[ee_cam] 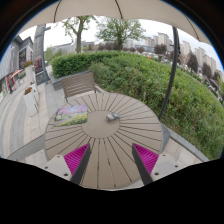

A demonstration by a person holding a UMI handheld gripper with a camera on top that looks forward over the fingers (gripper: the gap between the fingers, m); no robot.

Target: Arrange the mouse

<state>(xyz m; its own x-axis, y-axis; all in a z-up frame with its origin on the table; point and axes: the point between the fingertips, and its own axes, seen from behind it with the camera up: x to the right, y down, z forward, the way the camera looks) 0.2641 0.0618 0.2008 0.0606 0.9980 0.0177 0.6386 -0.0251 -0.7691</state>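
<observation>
A small grey mouse [113,116] lies on a round slatted wooden table [120,140], right of the table's middle and well beyond my fingers. A flat mat with a green and pale print [71,117] lies at the table's left side. My gripper [112,160] hovers above the table's near part. Its two fingers with magenta pads [76,157] stand wide apart with nothing between them but bare table slats.
A wooden chair [80,83] stands behind the table at the far left. A thick green hedge [160,85] runs behind and to the right. A paved terrace [20,115] with more furniture lies to the left. Trees and buildings stand far off.
</observation>
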